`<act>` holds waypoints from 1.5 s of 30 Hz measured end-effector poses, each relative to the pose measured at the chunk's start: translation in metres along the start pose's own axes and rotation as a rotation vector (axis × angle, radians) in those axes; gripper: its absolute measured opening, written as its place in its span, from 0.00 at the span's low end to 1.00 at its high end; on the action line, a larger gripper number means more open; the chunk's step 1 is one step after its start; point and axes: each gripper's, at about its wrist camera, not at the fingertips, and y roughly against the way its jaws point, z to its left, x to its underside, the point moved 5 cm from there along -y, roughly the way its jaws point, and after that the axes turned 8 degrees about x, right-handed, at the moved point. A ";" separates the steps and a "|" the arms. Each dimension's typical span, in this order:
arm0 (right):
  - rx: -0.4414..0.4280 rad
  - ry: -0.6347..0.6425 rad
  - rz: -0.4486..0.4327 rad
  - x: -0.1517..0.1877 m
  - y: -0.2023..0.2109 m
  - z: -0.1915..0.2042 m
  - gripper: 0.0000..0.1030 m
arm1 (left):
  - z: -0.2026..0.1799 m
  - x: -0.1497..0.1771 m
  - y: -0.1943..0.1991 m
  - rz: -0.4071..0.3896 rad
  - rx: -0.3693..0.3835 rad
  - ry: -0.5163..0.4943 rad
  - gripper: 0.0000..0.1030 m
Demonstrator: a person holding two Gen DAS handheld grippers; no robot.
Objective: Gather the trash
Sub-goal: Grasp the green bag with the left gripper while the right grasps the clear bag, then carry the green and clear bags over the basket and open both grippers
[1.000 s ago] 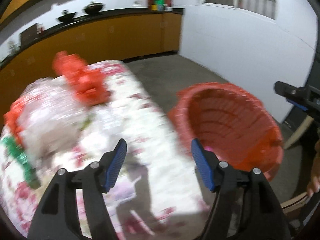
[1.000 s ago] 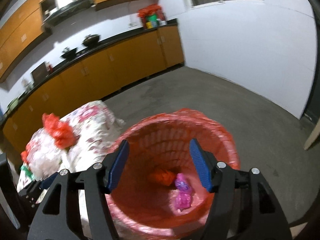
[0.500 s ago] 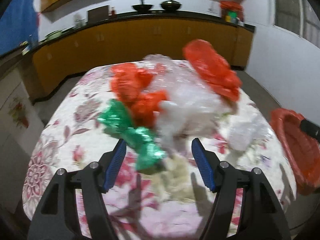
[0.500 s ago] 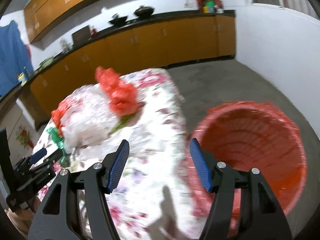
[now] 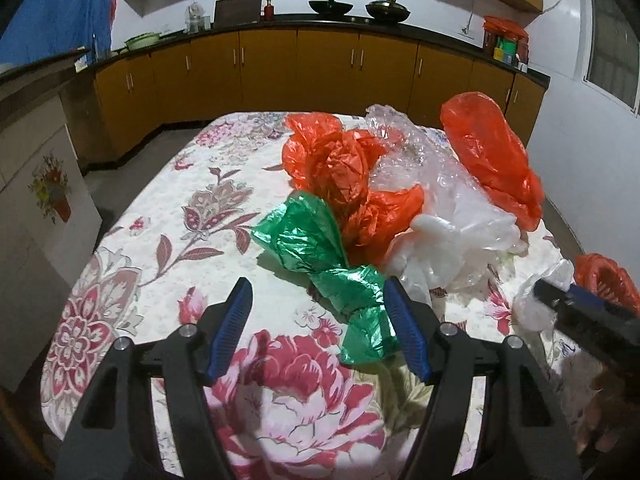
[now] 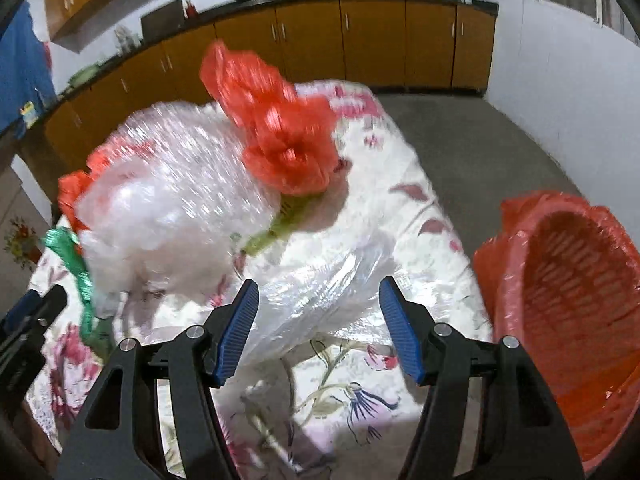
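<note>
green plastic bag point(image 5: 340, 276) lies (crumpled) before the gaping left hand-held gripper point(image 5: 320, 320).

The surface point(image 5: 168, 216) wears a white cloth printed with large pink and maroon flowers. On it lie a shiny green bag point(image 5: 316, 248), crumpled orange-red bags point(image 5: 340, 160) and clear, whitish plastic point(image 5: 448, 216). The bin point(image 6: 568, 292) is orange-red with a ribbed lattice. Each tool has blue pads point(image 5: 234, 330) on black fingers. The cabinets point(image 5: 320, 68) are amber.
</note>
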 end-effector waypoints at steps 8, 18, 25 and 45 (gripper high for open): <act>-0.041 0.081 -0.003 0.010 0.004 0.006 0.25 | -0.007 0.002 -0.023 0.044 0.011 0.002 0.65; -0.078 0.067 -0.022 0.018 0.015 0.000 0.12 | 0.003 0.009 -0.040 0.114 0.018 0.039 0.29; -0.091 0.045 -0.088 0.014 0.041 -0.013 0.12 | 0.006 0.008 -0.018 0.055 0.041 0.013 0.22; -0.044 0.002 -0.197 0.013 0.089 -0.054 0.12 | -0.070 0.003 0.053 -0.063 0.197 -0.156 0.22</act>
